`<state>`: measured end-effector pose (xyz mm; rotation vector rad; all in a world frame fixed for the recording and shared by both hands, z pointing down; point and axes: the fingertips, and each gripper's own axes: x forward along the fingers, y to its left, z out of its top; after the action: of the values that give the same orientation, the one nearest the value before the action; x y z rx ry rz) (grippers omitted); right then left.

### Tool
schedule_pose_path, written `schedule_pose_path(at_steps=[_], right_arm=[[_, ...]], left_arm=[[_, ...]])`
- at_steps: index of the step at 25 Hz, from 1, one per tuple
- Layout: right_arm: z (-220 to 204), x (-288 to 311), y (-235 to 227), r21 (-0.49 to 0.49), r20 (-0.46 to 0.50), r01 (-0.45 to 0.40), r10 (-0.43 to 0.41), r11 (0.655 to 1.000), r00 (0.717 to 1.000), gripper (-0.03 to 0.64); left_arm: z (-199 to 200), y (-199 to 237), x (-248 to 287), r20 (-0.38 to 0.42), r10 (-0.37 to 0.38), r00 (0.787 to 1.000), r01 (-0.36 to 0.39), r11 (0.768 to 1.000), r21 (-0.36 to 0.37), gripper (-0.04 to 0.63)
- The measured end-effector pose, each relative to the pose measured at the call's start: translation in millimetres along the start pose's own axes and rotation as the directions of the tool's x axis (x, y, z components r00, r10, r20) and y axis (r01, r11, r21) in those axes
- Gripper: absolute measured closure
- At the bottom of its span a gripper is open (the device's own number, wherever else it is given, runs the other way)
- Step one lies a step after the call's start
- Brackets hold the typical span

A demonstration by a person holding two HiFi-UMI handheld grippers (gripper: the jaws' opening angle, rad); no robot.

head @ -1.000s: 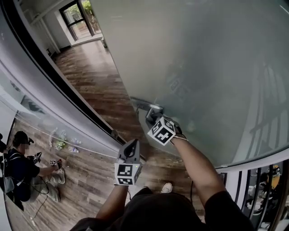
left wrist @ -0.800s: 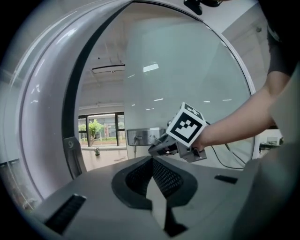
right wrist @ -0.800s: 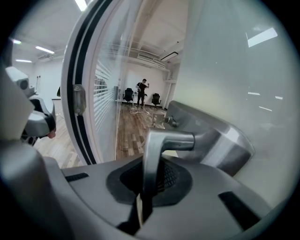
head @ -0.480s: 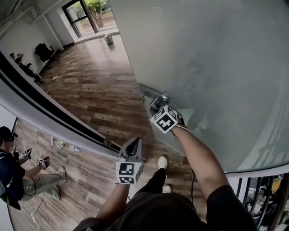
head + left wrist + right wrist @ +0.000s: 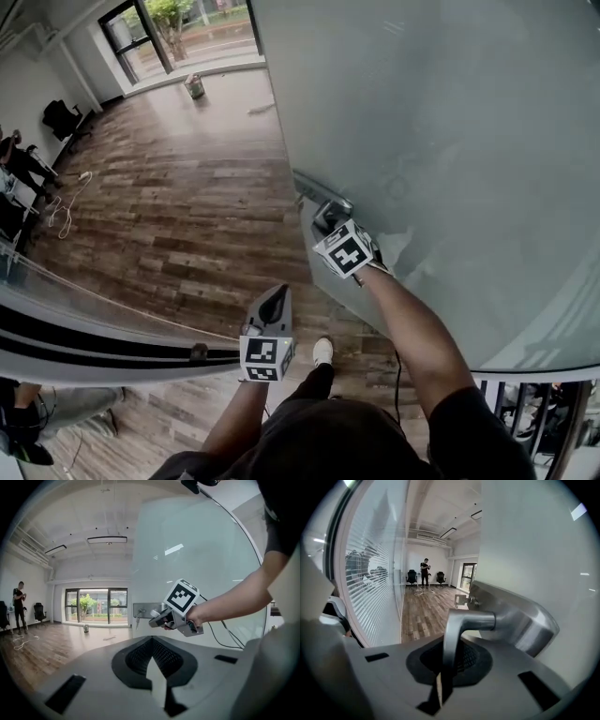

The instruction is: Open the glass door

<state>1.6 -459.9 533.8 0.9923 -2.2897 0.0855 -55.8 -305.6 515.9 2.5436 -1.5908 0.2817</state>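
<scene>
Right claw (image 5: 442,682) clamps shut on the lever handle (image 5: 454,630) of the glass door (image 5: 450,141), which fills the right side of the head view above a wood floor (image 5: 187,216). Left claw (image 5: 157,686), closed and empty, hangs near it, apart from the door.

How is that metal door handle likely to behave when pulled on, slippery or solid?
Probably rigid: the door handle is a thick metal lever. Its rounded surface looks smooth, so the right gripper, shut on it, might slide. The glass door is a large pane, so likely heavy to swing.
</scene>
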Motion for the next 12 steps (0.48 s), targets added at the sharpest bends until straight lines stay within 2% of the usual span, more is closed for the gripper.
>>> schedule_pose_path(at_steps=[4,12], right_arm=[[-6.7,9.4,-54.1,0.047,-0.014,0.044,-0.043,0.998,0.999,0.601],[-9.5,34.9,-143.1,0.113,-0.034,0.123,-0.120,0.986,0.992,0.601]], left_arm=[[19.8,7.7,42.0,0.005,-0.029,1.000,0.029,0.999,-0.045,0.592],[42.4,28.3,120.7,0.021,-0.101,0.995,0.102,0.994,-0.038,0.592]])
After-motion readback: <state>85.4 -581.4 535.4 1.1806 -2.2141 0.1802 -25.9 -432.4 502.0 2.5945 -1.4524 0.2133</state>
